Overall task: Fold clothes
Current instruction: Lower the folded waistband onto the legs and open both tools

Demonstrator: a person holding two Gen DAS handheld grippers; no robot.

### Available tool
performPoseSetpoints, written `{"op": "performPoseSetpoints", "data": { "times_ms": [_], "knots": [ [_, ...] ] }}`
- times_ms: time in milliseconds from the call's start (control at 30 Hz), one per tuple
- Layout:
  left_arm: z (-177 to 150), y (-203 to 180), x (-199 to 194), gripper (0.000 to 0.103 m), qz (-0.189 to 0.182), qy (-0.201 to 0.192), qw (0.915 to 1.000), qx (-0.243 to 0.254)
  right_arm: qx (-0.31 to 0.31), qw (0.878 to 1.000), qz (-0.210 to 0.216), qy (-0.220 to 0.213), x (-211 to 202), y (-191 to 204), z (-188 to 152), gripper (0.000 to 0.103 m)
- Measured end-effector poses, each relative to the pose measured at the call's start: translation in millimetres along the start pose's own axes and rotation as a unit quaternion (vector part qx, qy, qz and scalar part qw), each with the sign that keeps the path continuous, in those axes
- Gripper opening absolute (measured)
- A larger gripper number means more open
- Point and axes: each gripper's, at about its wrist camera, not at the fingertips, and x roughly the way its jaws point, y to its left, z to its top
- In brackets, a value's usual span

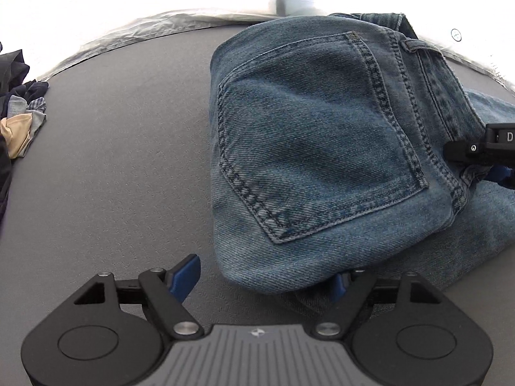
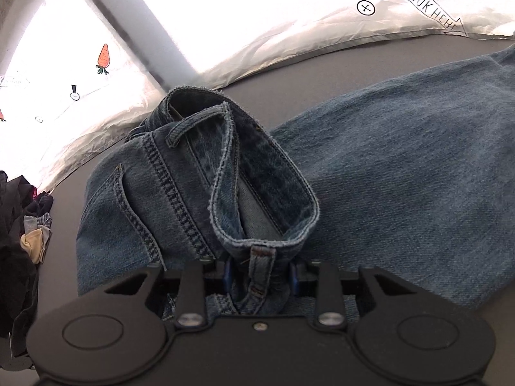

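Right claw (image 2: 260, 278) pinching jeans (image 2: 386, 177), fingertips hidden

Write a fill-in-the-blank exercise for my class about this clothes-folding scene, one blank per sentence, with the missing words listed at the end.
1. The garment on the grey table is a pair of blue ____.
2. The right gripper is shut on the garment's ____.
3. The left gripper has its jaws ____, one finger beside the denim fold.
4. The pile of other clothes lies at the table's ____ edge in both views.

Missing words: jeans; waistband; open; left
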Motion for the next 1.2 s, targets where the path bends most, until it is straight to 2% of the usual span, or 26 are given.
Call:
{"op": "performPoseSetpoints", "data": {
  "times_ms": [233,400,433,533,600,733,833,867,967,1067,1133,1200],
  "knots": [
    [-5.3,10.2,-9.9,0.079,0.023,-0.01,0.9997,-0.005,0.031,0.998,0.007,-0.056,-34.8,-9.4,-6.7,0.028],
    [-8.0,25.8,-15.6,0.079,0.054,-0.02,0.9981,-0.022,0.014,0.996,0.005,-0.092,-60.3,3.3,-8.9,0.026],
    [-9.1,30.8,-17.3,0.079,0.055,-0.022,0.9978,-0.03,0.012,0.995,0.002,-0.1,-65.9,5.8,-9.0,0.026],
    [-7.5,44.7,-23.1,0.079,0.024,-0.018,0.9974,-0.066,0.007,0.992,-0.011,-0.126,-84.1,10.4,-9.7,0.025],
    [-7.8,42.6,-28.9,0.079,0.021,-0.027,0.9983,-0.047,0.007,0.99,-0.024,-0.142,-94.2,9.0,-12.0,0.025],
    [-13.3,32.9,-23.6,0.079,0.019,-0.022,0.9995,-0.007,0.016,0.992,-0.063,-0.112,-89.5,-13.1,-18.3,0.025],
    [-14.2,43.0,-7.9,0.079,-0.004,0.013,0.9994,-0.031,0.055,0.993,-0.08,-0.06,-66.9,-37.2,-25.1,0.029],
    [-14.2,48.2,-3.0,0.079,-0.015,0.027,0.9987,-0.041,0.055,0.994,-0.084,-0.052,-63.2,-40.2,-26.9,0.03],
    [-13.5,61.1,1.2,0.079,-0.039,0.038,0.9967,-0.061,0.033,0.993,-0.099,-0.051,-60.1,-39.1,-29.2,0.034],
    [-11.9,67.9,0.1,0.079,-0.052,0.04,0.9959,-0.062,0.024,0.993,-0.109,-0.048,-56.1,-38.6,-27.8,0.04],
    [-10.6,70.8,-3.7,0.079,-0.056,0.037,0.9954,-0.069,0.026,0.992,-0.116,-0.045,-54.7,-43.9,-28.0,0.054],
    [-9.0,73.2,-10.0,0.079,-0.055,0.032,0.9948,-0.079,0.021,0.991,-0.123,-0.047,-56.4,-48.8,-29.0,0.061]
  ]
}}
